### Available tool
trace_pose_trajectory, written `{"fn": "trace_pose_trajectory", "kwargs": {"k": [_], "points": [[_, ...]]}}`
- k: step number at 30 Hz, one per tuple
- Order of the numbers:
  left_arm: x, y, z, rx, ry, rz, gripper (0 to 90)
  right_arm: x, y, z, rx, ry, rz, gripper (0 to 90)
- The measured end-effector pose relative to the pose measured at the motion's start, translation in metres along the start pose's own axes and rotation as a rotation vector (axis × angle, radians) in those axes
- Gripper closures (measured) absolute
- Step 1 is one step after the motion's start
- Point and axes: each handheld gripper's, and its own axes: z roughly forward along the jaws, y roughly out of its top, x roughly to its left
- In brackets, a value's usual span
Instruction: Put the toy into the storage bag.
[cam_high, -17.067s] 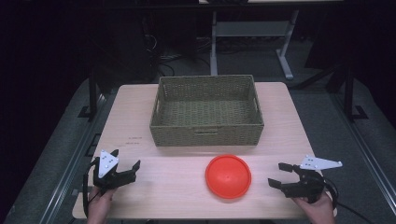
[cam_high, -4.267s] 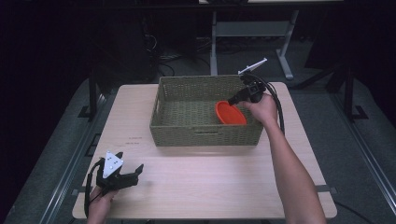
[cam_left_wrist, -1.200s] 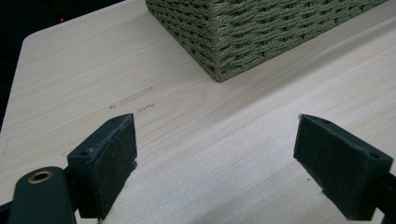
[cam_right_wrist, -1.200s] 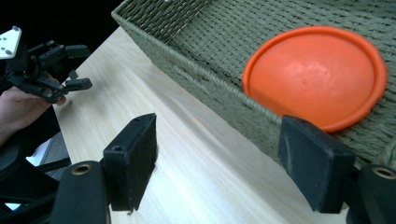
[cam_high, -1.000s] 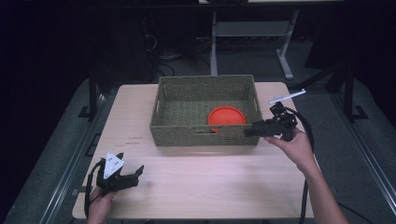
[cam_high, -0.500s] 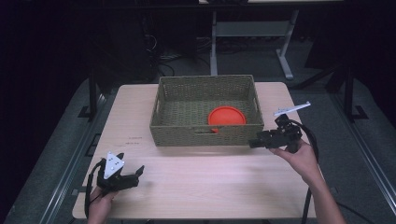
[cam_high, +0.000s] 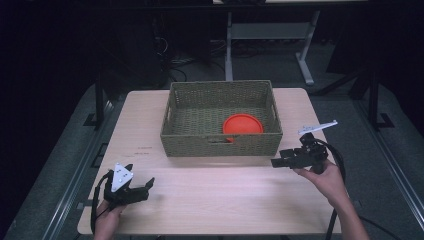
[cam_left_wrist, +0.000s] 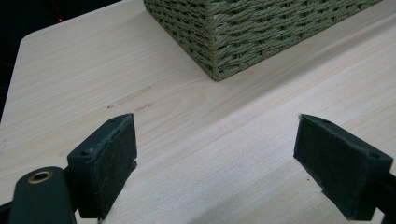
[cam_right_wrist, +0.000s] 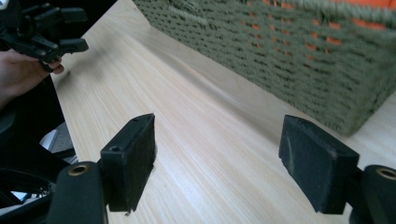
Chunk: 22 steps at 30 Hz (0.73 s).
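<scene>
Two black hand-held grippers — felt-padded jaws, brass screw eyelets, grey three-cornered plates, trailing black cables.

Left gripper (cam_high: 142, 191) gapes wide; right gripper (cam_high: 276, 162) seemingly likewise.

- The woven basket (cam_high: 221, 120) is standing across the middle of the table's (cam_high: 220, 200) far half, walling off any low, straight passage there; its open top is allowing entry from above.
- The orange plate (cam_high: 242, 123) is taking up the basket's near right part, leaving the left part of its floor free.
- Bare table is stretching along the whole near edge, between the left gripper (cam_high: 142, 190) and the right gripper (cam_high: 278, 162).
- Narrow strips are lying open beside the basket's left and right walls.
</scene>
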Motion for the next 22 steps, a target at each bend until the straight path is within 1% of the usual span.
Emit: {"fn": "trace_pose_trajectory", "kwargs": {"k": [2,7,8,9,13,15,17,18,21,22], "points": [[0.000,0.000,0.000,0.001,-0.001,0.000,12.8,-0.001,-0.004,0.000,0.001,0.008,0.004,26.2],[0.000,0.000,0.000,0.004,0.000,0.001,12.8,-0.001,-0.012,0.001,0.012,0.014,-0.007,25.9],[0.000,0.000,0.000,-0.001,0.001,-0.001,12.8,0.000,-0.015,0.001,0.026,0.004,-0.005,25.8],[0.000,-0.001,0.000,-0.005,0.001,-0.003,12.8,0.001,-0.017,0.002,0.033,-0.008,-0.013,25.8],[0.000,-0.001,0.000,-0.002,0.002,-0.002,12.8,0.002,-0.028,0.006,0.041,-0.012,-0.019,25.6],[0.000,-0.001,0.000,-0.006,0.004,-0.006,12.8,0.002,-0.036,0.008,0.044,-0.017,-0.017,25.0],[0.000,0.000,-0.001,-0.006,0.005,-0.009,12.8,0.002,-0.045,0.010,0.052,-0.014,-0.003,24.7],[0.000,0.000,-0.001,-0.009,0.006,-0.010,12.8,0.003,-0.049,0.010,0.054,-0.023,-0.001,24.7],[0.000,0.000,-0.002,-0.011,0.005,-0.012,12.8,0.007,-0.068,0.011,0.028,-0.054,-0.009,24.4],[0.000,0.000,-0.001,-0.009,0.003,-0.012,12.8,0.009,-0.072,0.010,0.015,-0.057,-0.010,24.4]]}}
